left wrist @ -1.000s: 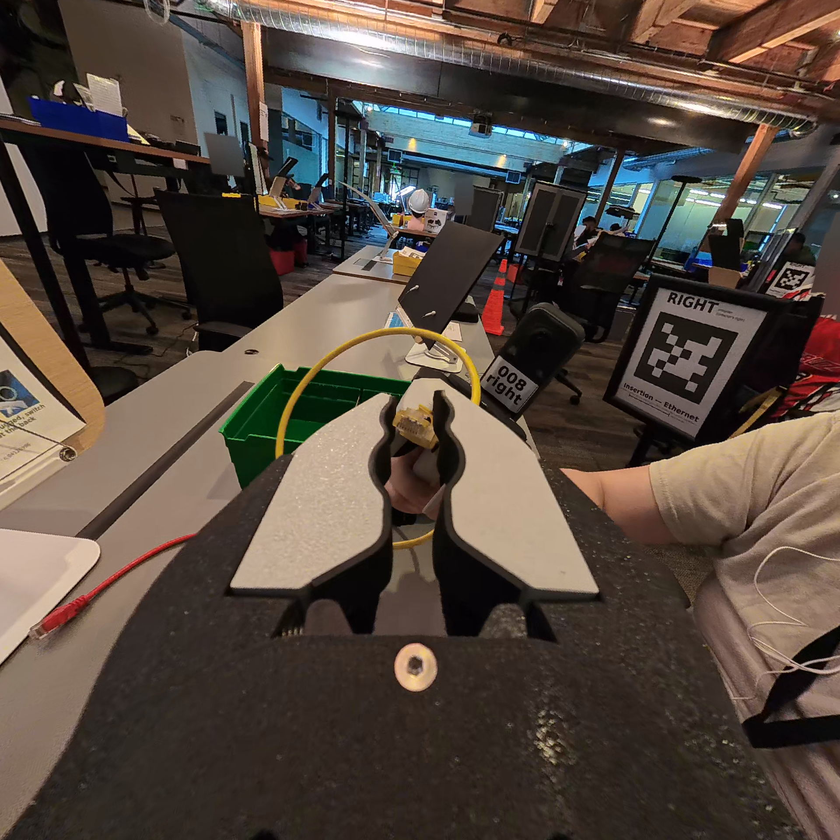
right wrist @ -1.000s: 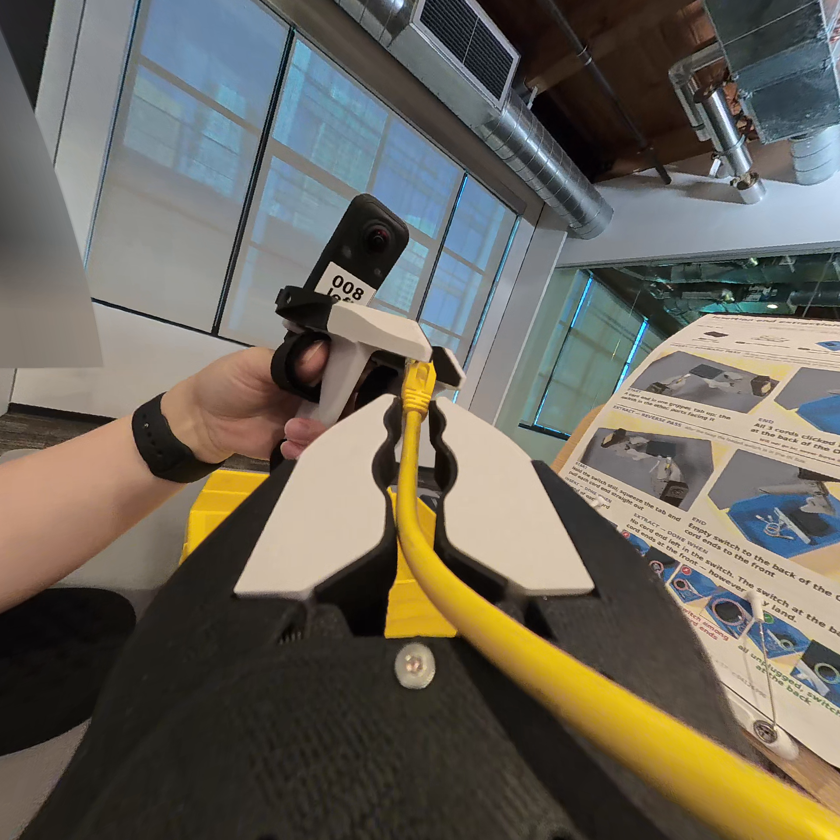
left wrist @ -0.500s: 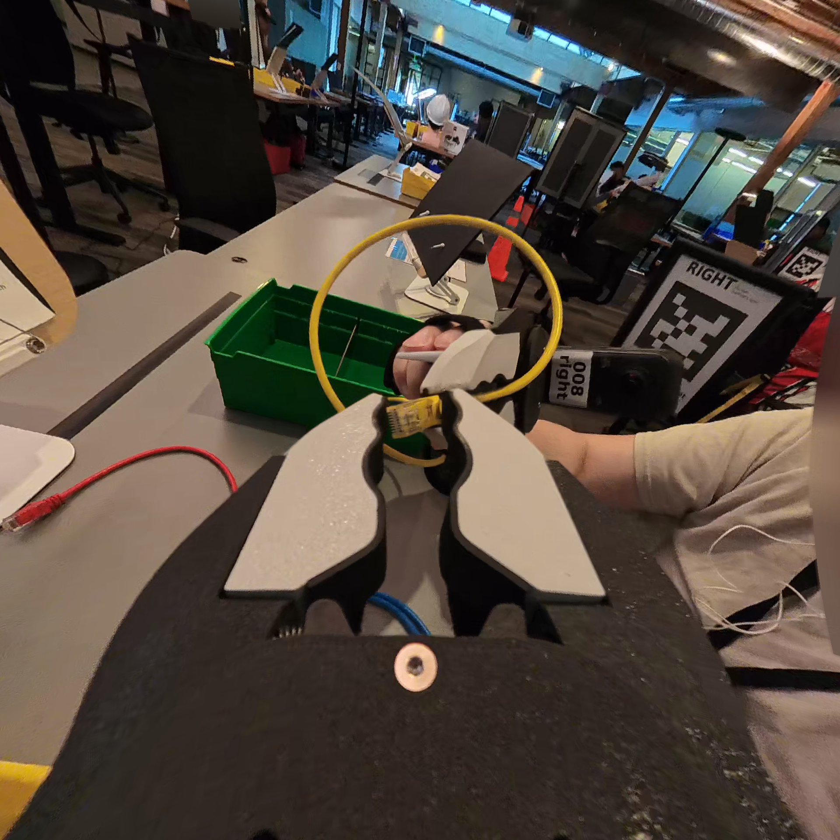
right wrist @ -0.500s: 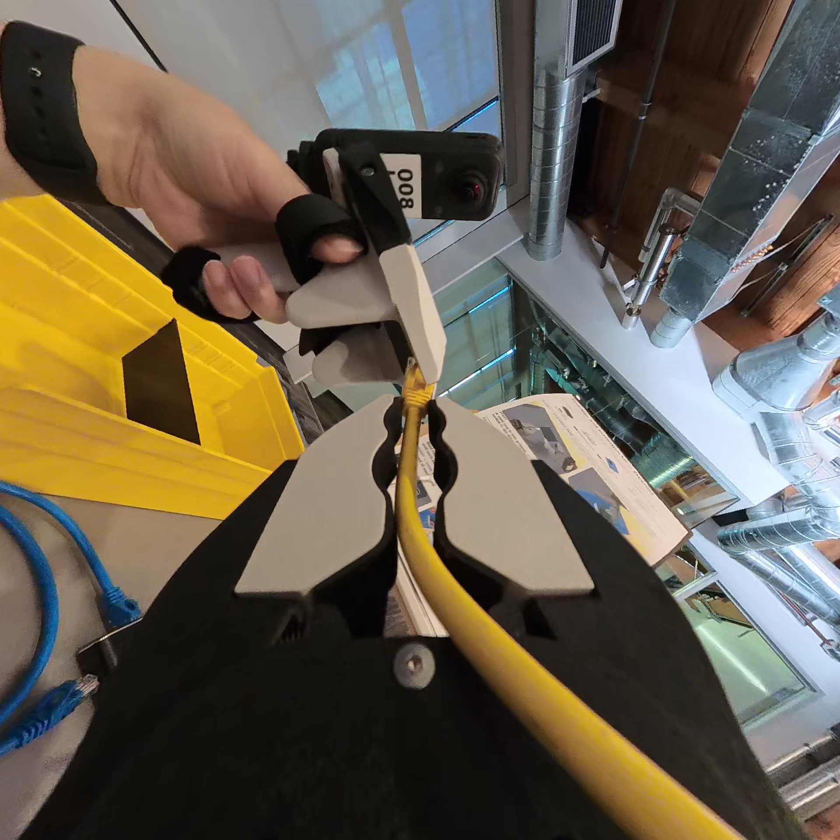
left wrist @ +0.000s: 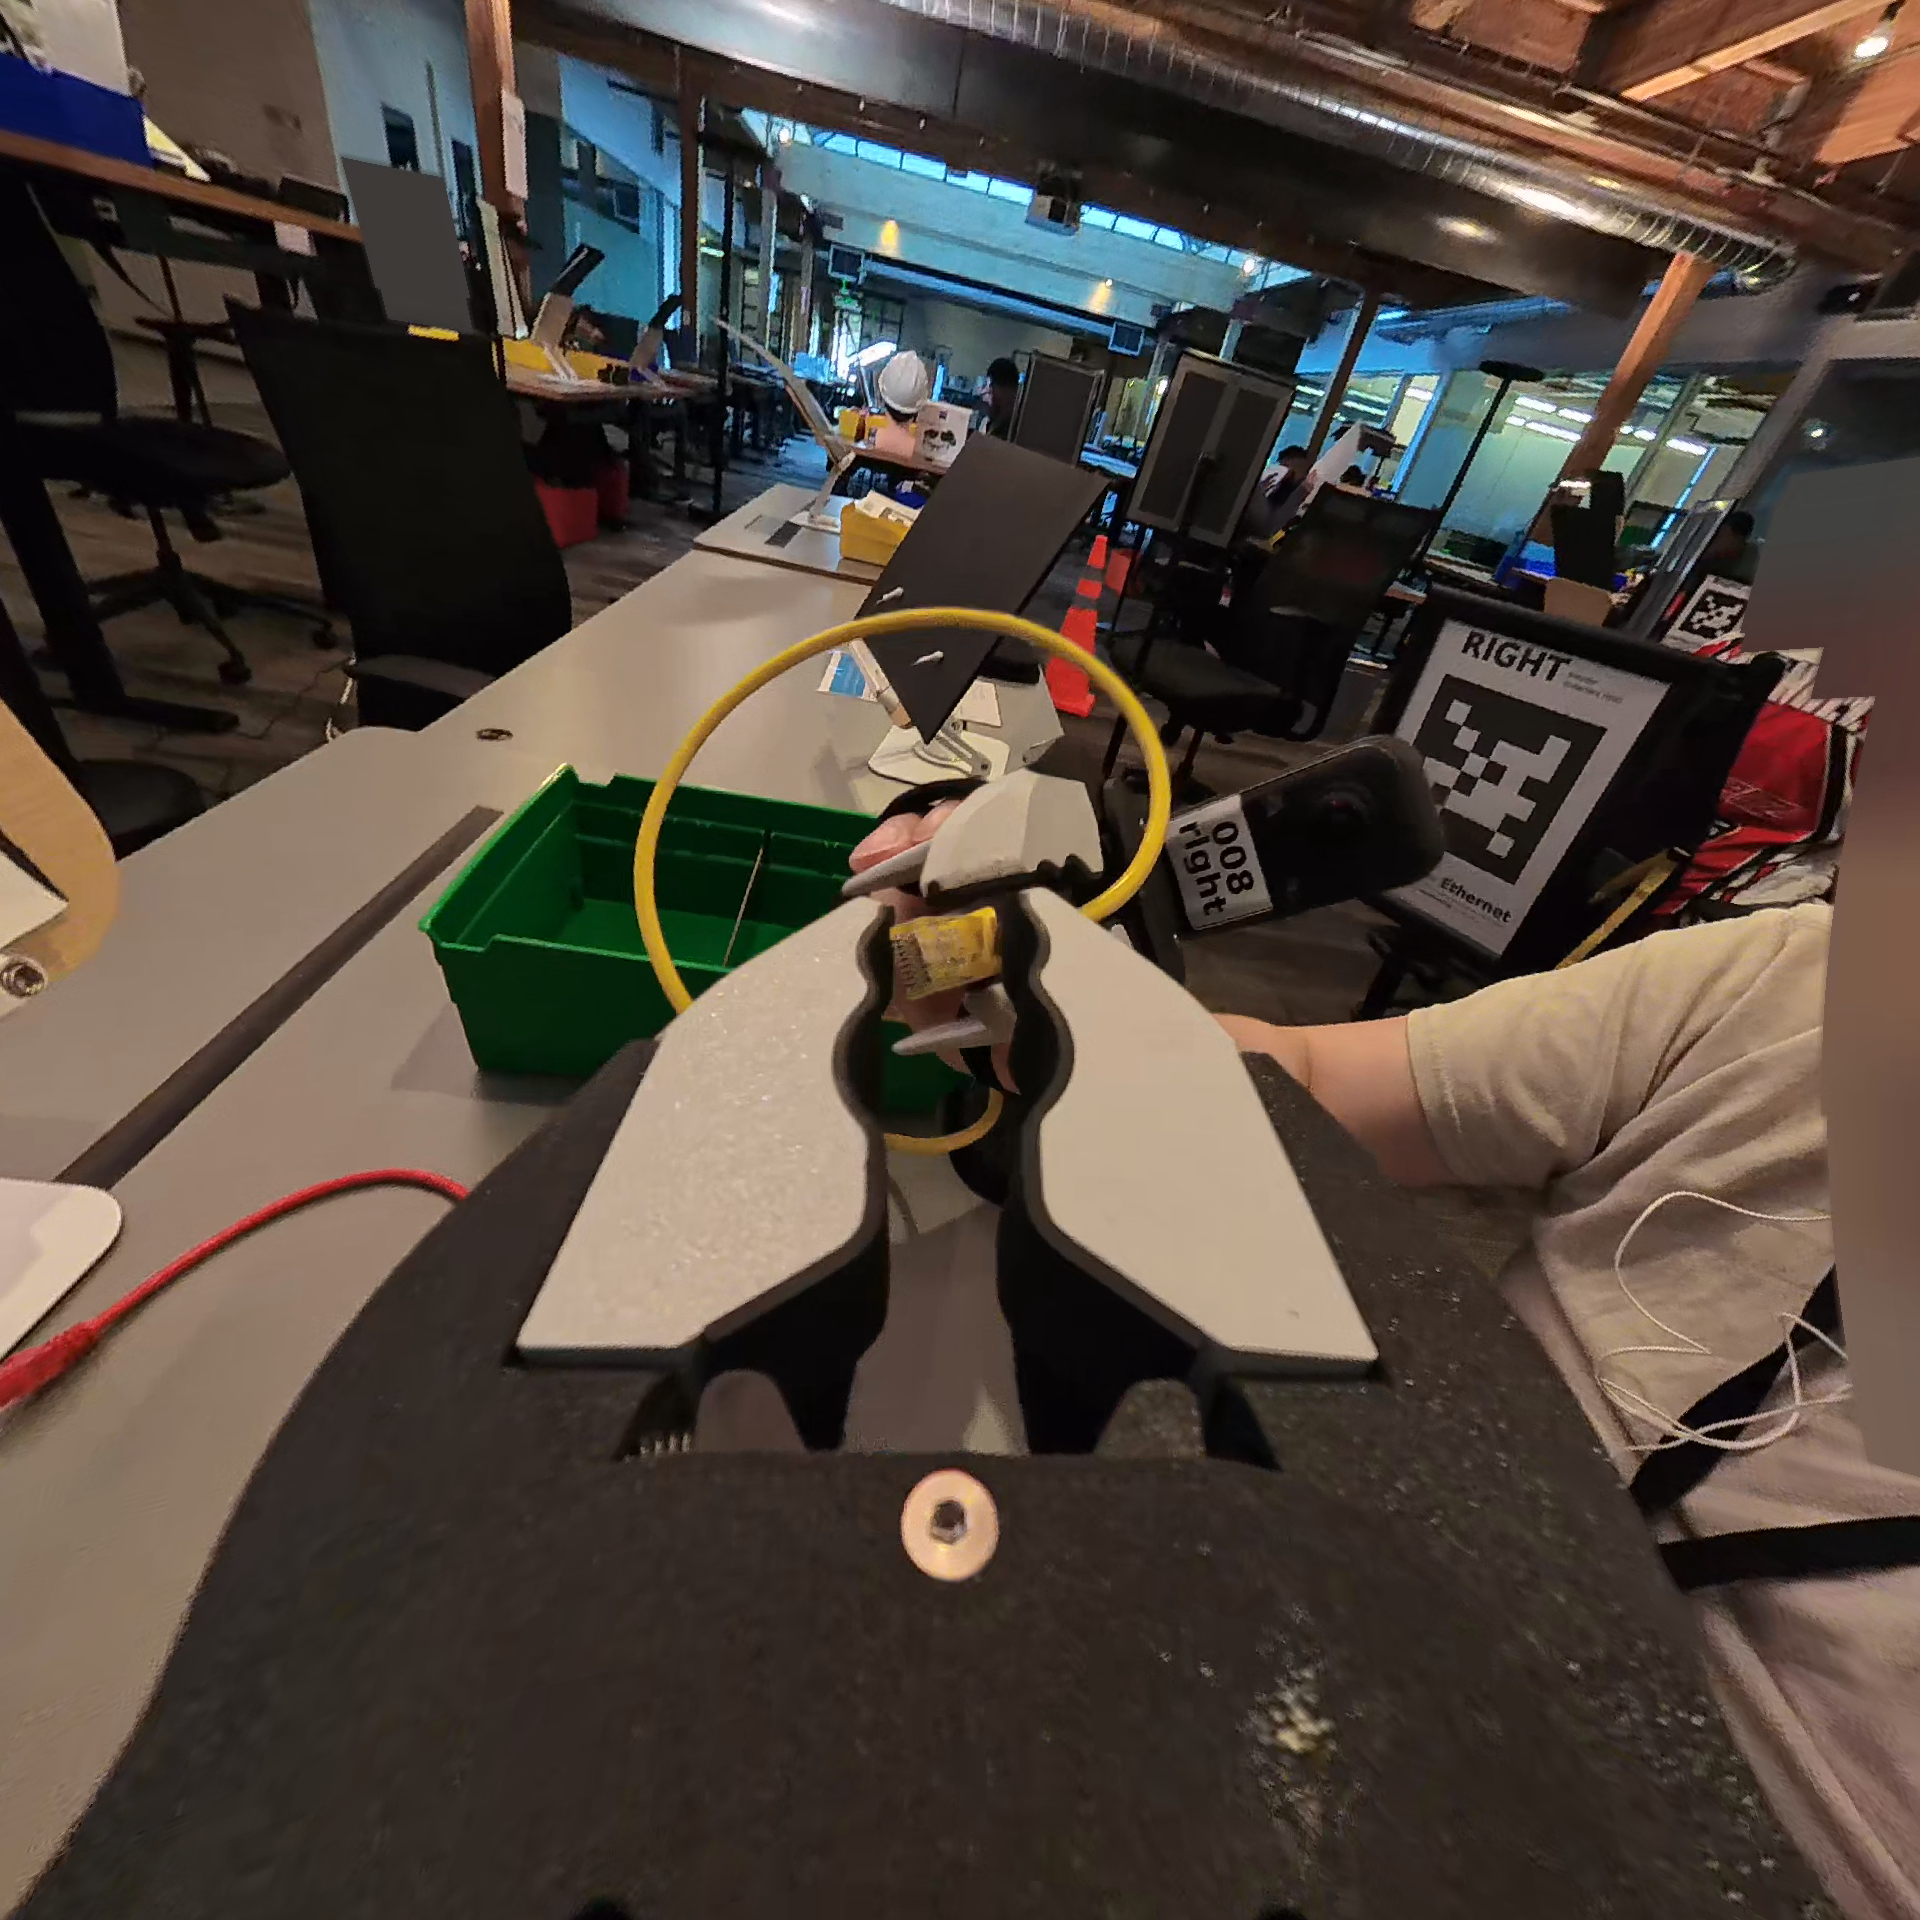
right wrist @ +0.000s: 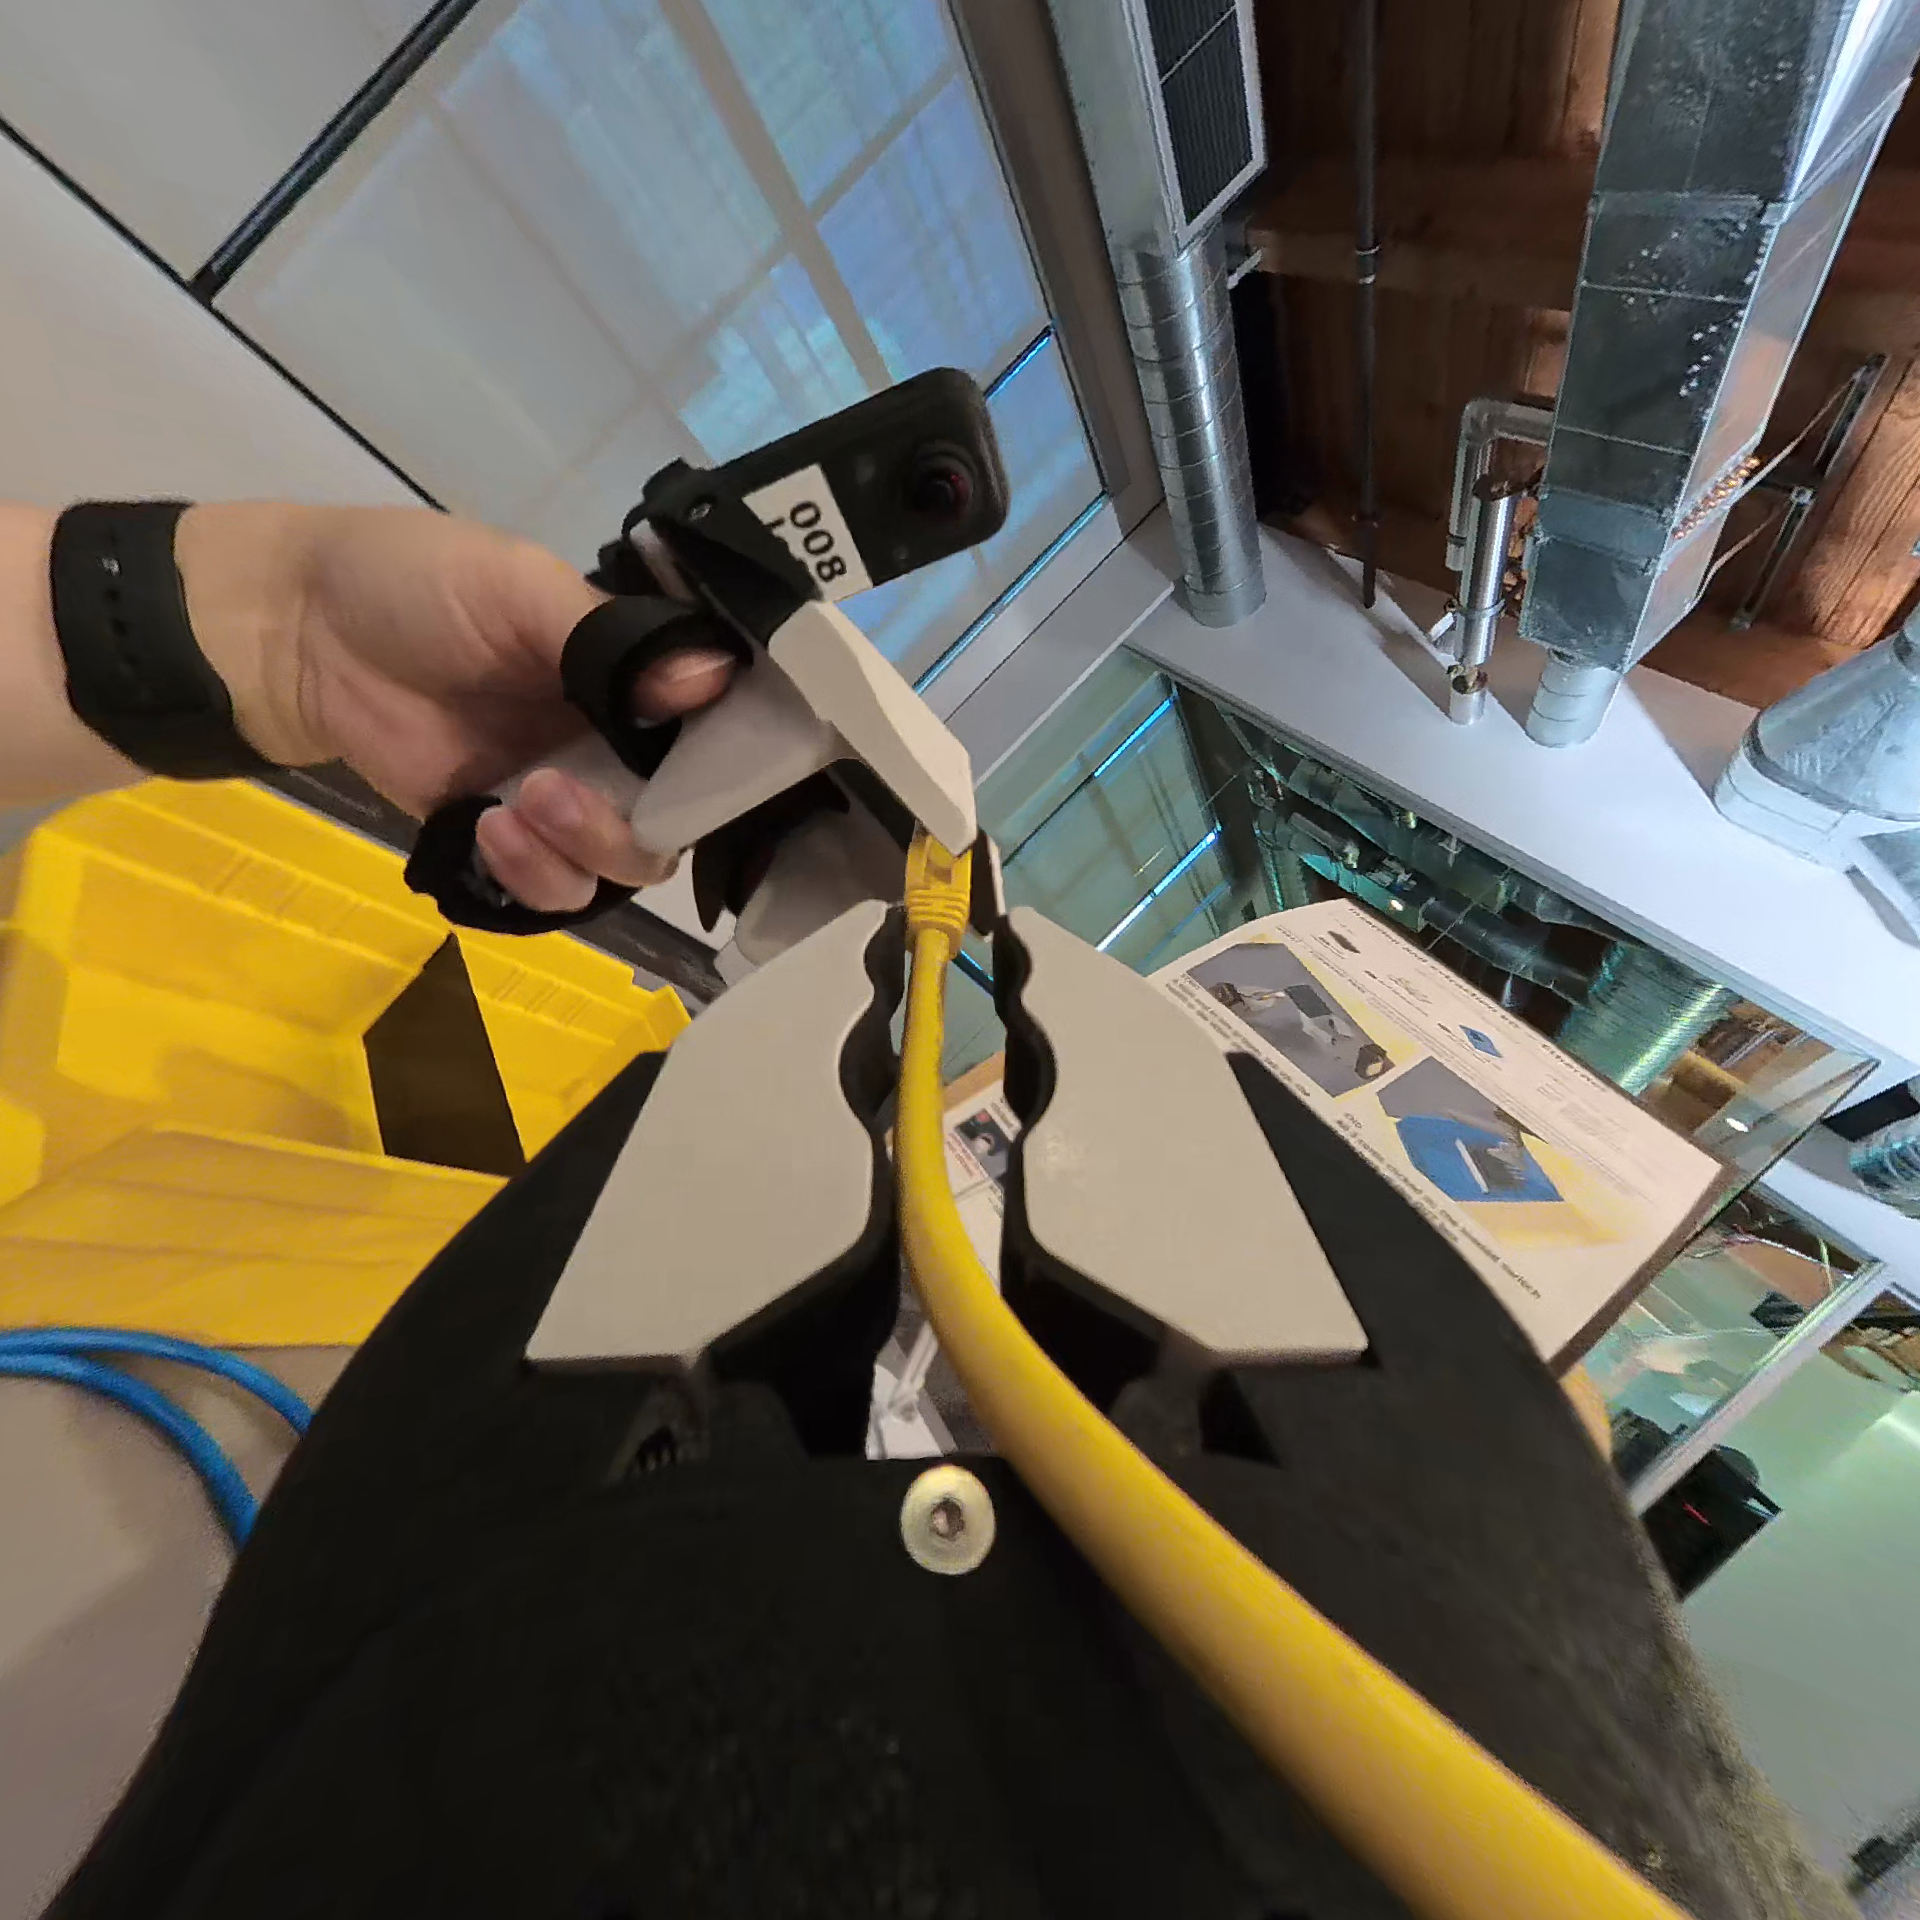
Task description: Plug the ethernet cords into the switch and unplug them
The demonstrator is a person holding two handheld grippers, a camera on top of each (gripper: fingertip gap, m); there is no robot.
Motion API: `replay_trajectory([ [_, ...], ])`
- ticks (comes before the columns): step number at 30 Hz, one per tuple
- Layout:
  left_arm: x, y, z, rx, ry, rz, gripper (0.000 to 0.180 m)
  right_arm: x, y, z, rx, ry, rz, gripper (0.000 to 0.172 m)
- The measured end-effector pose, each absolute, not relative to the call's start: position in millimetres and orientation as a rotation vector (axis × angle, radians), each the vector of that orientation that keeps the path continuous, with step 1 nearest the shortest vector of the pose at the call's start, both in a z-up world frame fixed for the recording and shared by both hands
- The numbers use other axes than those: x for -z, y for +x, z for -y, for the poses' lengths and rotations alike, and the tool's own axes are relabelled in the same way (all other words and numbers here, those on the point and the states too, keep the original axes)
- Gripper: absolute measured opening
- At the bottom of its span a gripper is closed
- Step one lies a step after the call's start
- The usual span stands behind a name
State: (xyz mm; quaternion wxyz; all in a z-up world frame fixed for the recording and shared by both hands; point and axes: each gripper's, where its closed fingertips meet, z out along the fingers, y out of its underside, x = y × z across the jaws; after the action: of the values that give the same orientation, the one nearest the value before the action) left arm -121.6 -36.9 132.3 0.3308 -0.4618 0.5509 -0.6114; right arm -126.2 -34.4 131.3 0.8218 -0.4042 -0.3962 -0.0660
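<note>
A yellow ethernet cord loops (left wrist: 831, 649) in the air above the grey table (left wrist: 260, 894). My left gripper (left wrist: 940, 935) is shut on the cord's yellow plug (left wrist: 943, 951), which lies crosswise between its fingertips. The right wrist view shows the same hold: the left gripper's fingers (right wrist: 883, 727) pinch the plug end (right wrist: 940, 868). My right gripper (right wrist: 940, 925) faces it closely. The cord (right wrist: 925, 1091) runs back between the right gripper's fingers with a gap on the right side, so they are open around it. The switch is not in view.
A green bin (left wrist: 540, 966) stands on the table behind the cord. A red cord (left wrist: 229, 1236) lies at the left. A yellow bin (right wrist: 208, 1039) and a blue cord (right wrist: 156, 1382) are at the right view's left. An instruction sheet (right wrist: 1403, 1122) and a marker board (left wrist: 1507, 769) stand nearby. My two grippers' fingertips are within a few centimetres of each other.
Both grippers have turned and shifted together with the cord. The left stays shut on the plug. The right gripper's fingers have spread a little and no longer press the cord.
</note>
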Motion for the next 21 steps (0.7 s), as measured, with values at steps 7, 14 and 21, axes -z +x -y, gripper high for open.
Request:
replay_trajectory([
  [7,-139.4,-120.6,40.8,1.595,-1.145,-1.42,0.019,-134.2,-127.3,36.5,0.153,-0.859,0.816,0.012],
  [14,-141.9,-121.1,45.0,1.597,-1.119,-1.425,0.018,-135.8,-127.0,40.6,0.151,-0.843,0.813,0.012],
  [21,-140.6,-118.2,45.0,1.605,-1.148,-1.42,0.019,-134.4,-124.3,40.9,0.145,-0.852,0.826,0.011],
])
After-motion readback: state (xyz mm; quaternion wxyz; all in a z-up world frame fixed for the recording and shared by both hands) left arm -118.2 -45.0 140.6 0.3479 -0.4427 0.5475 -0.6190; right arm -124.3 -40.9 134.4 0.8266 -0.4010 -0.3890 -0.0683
